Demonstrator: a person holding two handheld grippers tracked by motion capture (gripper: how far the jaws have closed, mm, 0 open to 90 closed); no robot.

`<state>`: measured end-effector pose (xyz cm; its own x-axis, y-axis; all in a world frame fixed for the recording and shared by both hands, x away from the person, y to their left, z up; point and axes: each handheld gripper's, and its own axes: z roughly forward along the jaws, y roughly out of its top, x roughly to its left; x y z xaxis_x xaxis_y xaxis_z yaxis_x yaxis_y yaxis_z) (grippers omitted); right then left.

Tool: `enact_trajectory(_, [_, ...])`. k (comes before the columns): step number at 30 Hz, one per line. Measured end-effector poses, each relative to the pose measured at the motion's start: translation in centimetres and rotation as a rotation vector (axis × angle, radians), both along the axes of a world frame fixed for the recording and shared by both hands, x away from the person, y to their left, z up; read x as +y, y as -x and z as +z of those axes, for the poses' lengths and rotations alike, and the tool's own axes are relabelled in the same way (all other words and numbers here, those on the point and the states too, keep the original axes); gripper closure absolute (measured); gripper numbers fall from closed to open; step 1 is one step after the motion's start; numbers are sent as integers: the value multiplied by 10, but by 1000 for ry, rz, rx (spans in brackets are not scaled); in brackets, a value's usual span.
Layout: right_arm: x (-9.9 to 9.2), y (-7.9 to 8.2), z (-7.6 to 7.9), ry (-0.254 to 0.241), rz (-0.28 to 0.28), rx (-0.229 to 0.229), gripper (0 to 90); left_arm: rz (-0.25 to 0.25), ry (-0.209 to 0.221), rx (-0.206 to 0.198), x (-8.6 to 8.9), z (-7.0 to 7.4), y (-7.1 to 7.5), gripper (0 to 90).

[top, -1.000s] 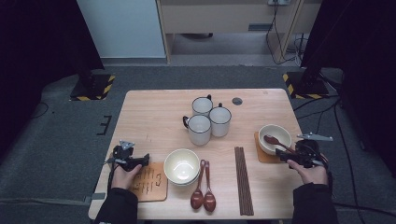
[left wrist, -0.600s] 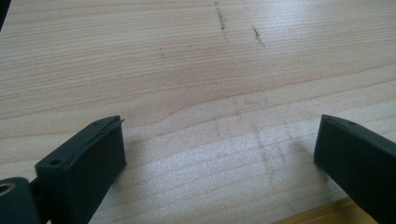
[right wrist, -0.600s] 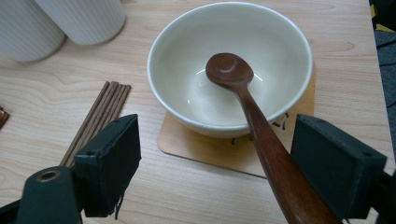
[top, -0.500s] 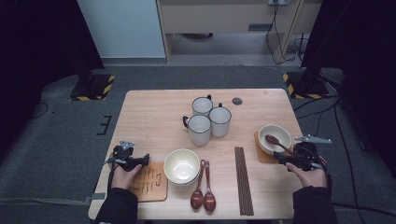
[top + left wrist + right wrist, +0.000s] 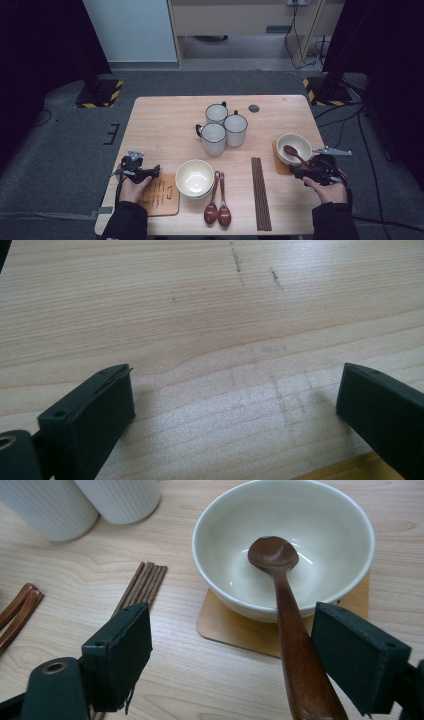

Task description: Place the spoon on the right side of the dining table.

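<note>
At the counter's right edge, the right tool (image 5: 235, 655), jaws wide, brackets a wooden spoon (image 5: 290, 625) resting in a cream bowl (image 5: 345, 520); backing away seemingly comes next. Left tool (image 5: 235, 405) gapes idle.

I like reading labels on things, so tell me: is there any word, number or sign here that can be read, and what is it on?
Wooden board under the left gripper: dark printed lines, too small and blurred to read.
Mugs, bowls, spoons, chopsticks: no lettering visible.
</note>
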<state>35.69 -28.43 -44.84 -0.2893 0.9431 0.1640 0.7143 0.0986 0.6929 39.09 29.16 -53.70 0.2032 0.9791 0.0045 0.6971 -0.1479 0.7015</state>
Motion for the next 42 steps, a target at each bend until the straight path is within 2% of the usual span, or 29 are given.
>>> enact_trajectory(13, [8, 1, 0, -14, 17, 3, 170, 0, 0, 0, 0, 0, 0, 10])
enact_trajectory(21, [9, 1, 1, -11, 21, -11, 170, 0, 0, 0, 0, 0, 0, 10])
enact_trajectory(26, [10, 2, 6, -11, 8, -62, 170, 0, 0, 0, 0, 0, 0, 10])
enact_trajectory(33, [24, 6, 14, -25, 41, -130, 194, 0, 0, 0, 0, 0, 0, 10])
enact_trajectory(37, [36, 7, 14, -45, 64, -139, 197, -1, 0, 0, 0, 0, 0, 10])
enact_trajectory(42, [47, 9, 11, -30, 87, -148, 202, 0, 0, 0, 0, 0, 0, 10])
